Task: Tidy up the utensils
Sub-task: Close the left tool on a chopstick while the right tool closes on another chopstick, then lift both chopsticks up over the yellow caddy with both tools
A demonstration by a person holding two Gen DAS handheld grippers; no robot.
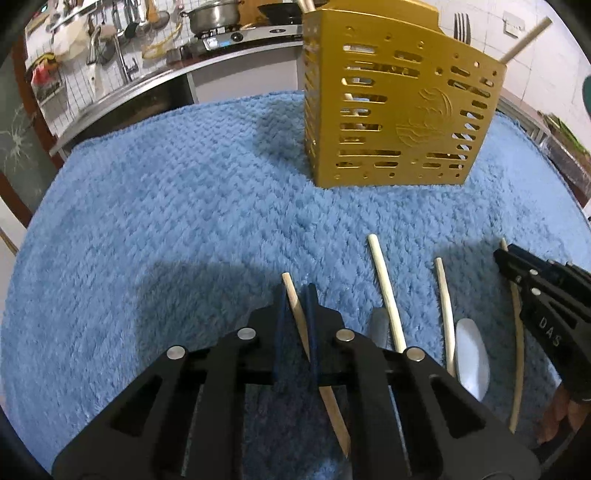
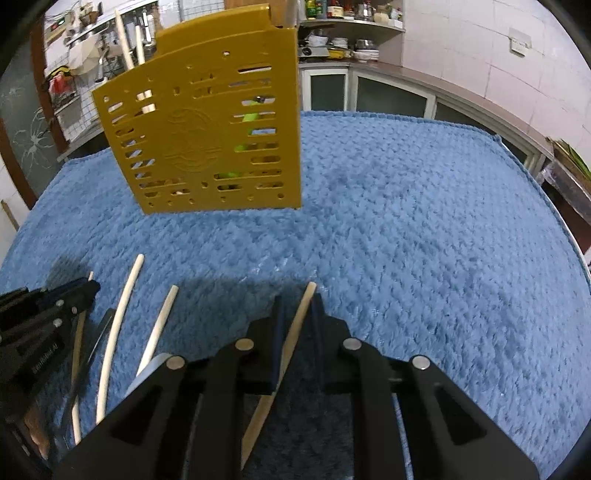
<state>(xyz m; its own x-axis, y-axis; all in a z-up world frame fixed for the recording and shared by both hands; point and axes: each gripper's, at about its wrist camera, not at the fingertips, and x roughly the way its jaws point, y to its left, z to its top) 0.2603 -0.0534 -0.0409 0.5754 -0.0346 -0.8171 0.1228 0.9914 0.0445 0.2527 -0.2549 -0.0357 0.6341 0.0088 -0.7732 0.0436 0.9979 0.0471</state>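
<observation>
Pickup step: both grippers down on the blue mat (image 1: 155, 206), each clenched on one wooden chopstick. The left gripper (image 1: 297, 295) has its jaws pinched on the left chopstick (image 1: 295, 299), which runs diagonally between the dark pads, blunt end forward, tapered tip back under the gripper body. The right gripper (image 2: 297, 304) is likewise clamped on the right chopstick (image 2: 303, 302), same orientation. Nothing looks lifted yet, though contact with the mat can't be confirmed. Next move, as a judgement: raise both sticks clear of the pile, carry them to the gold utensil holder (image 1: 399, 110) standing upright at the far side of the mat, tip them toward vertical and drop them through the open top. The grip sits near one end, so the long free end may swing. Materials: sticks are pale, smooth, thin, round wood; mat is fluffy, knobbly fleece, likely to snag tips; holder is rigid, boxy, slotted, with an embossed emblem, already holding sticks and a fork (image 1: 461, 26). Two loose chopsticks (image 1: 384, 291) and a white spoon (image 1: 472, 358) lie between the grippers.
</observation>
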